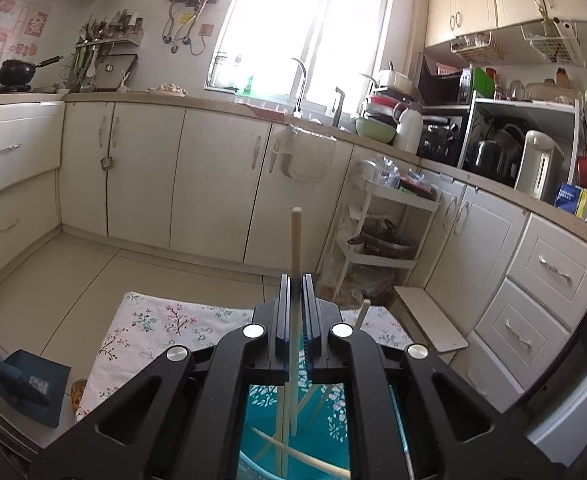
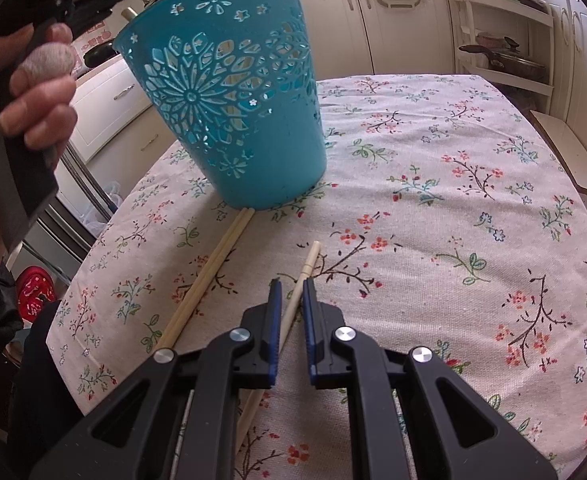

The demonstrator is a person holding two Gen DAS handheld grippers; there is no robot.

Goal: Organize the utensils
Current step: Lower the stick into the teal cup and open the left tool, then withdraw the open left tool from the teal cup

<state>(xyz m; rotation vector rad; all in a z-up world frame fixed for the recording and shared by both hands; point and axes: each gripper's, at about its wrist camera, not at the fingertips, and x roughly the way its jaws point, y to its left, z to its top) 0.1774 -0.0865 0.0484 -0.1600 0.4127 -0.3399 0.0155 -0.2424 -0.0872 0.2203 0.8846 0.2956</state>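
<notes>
The left tongs point(image 1: 296, 280) are pinching one chopstick point(image 1: 296, 236) upright at frame centre, directly above the teal basket point(image 2: 229, 92), which is already holding several sticks. The right tongs point(image 2: 291, 286), slightly parted, are straddling a single chopstick point(image 2: 303, 272) lying on the floral surface point(image 2: 453, 200) at lower centre without clearly gripping it. A pair of chopsticks point(image 2: 209, 272) is lying beside the basket's base, so I judge the job roughly half done.

No legible txt/labels; pink wall decals point(image 1: 33, 26) & blue packet point(image 1: 568, 197) print too blurry.

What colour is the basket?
Teal basket with cut-out flower patterns; clearest in the right wrist view.
</notes>
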